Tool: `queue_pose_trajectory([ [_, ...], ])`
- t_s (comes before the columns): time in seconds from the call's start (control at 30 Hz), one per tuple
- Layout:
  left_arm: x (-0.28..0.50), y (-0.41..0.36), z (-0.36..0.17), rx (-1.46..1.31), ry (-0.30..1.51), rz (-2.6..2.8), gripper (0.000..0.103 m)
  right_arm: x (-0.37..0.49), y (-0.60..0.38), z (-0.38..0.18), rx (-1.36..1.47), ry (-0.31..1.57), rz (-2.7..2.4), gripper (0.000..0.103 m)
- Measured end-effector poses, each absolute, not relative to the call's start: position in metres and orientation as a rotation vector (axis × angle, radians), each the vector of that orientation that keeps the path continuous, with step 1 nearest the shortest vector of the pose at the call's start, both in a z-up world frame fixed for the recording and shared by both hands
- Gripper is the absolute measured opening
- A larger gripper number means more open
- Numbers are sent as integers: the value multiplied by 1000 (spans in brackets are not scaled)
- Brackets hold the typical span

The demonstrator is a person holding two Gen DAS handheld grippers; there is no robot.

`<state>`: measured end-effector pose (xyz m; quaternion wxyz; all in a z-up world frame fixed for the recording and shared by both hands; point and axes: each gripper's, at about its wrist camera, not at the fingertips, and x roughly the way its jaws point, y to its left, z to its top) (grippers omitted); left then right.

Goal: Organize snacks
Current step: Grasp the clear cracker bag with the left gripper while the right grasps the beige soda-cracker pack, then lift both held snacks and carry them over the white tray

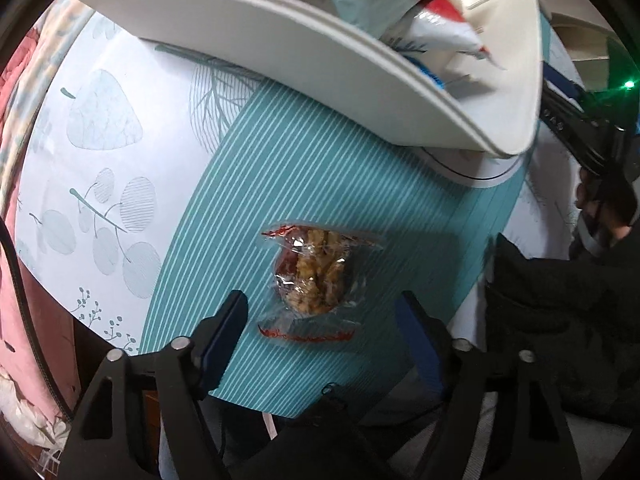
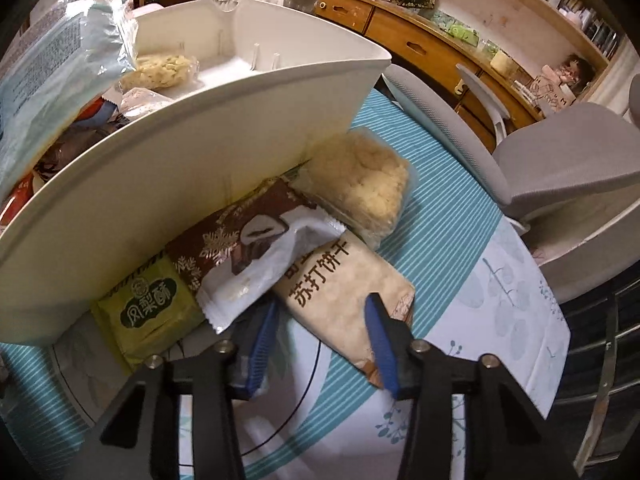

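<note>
In the left wrist view a clear-wrapped walnut snack (image 1: 314,276) lies on the teal striped tablecloth, just ahead of and between the fingers of my open left gripper (image 1: 322,312). The white storage bin (image 1: 304,60) stands behind it, holding several packets. In the right wrist view my open right gripper (image 2: 322,314) straddles the near end of a beige soda cracker packet (image 2: 344,280). A brown and white chocolate snack packet (image 2: 256,252), a green pineapple cake packet (image 2: 150,312) and a rice crisp pack (image 2: 360,184) lie against the bin's wall (image 2: 192,168).
The bin holds a pale blue bag (image 2: 52,52) and a puffed snack pack (image 2: 162,68). Grey chairs (image 2: 560,160) stand beyond the table's right edge. A wooden cabinet (image 2: 420,36) is behind. A dark jacket (image 1: 560,312) lies by the table's right side.
</note>
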<state>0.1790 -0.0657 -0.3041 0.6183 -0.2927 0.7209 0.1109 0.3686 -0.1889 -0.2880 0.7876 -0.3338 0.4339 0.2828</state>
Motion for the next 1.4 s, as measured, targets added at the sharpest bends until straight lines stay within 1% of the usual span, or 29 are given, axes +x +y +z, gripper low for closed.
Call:
queue_pose_trajectory([
  [0.03, 179, -64, -308, -675, 1664, 266, 66, 368, -188, -287, -722, 935, 603, 38],
  [0.1, 179, -62, -312, -676, 1675, 281, 58, 368, -188, -285, -722, 937, 587, 29],
  [0.17, 179, -60, -316, -682, 1685, 293, 49, 369, -188, -283, -712, 950, 584, 24],
  [0.2, 178, -59, -318, -688, 1689, 297, 44, 368, -188, -282, -709, 954, 586, 18],
  [0.27, 178, -59, -322, -719, 1691, 290, 43, 368, -188, -280, -707, 953, 587, 1],
  [0.4, 178, -57, -324, -740, 1687, 287, 41, 371, -193, -279, -658, 981, 597, 0],
  [0.53, 174, -49, -322, -753, 1686, 290, 40, 370, -198, -263, -572, 959, 670, 0],
  [0.73, 166, -37, -315, -734, 1676, 300, 40, 372, -200, -250, -576, 920, 732, 1],
  [0.83, 165, -37, -313, -722, 1656, 308, 40, 381, -202, -251, -577, 945, 758, 2],
  [0.87, 164, -37, -311, -718, 1646, 309, 40, 382, -202, -251, -593, 941, 762, 5],
  [0.93, 161, -35, -307, -718, 1629, 305, 40, 389, -205, -251, -602, 943, 772, 19],
  [0.97, 160, -34, -304, -717, 1618, 302, 40, 393, -206, -251, -591, 952, 791, 34],
  [1.0, 159, -33, -302, -716, 1610, 301, 40, 396, -206, -252, -587, 951, 806, 46],
  [1.07, 156, -32, -297, -712, 1590, 296, 40, 398, -205, -253, -605, 943, 840, 55],
  [1.3, 140, -17, -278, -723, 1526, 298, 40, 402, -195, -276, -742, 983, 908, 68],
  [1.4, 138, -10, -269, -727, 1495, 303, 40, 406, -193, -284, -780, 992, 905, 70],
])
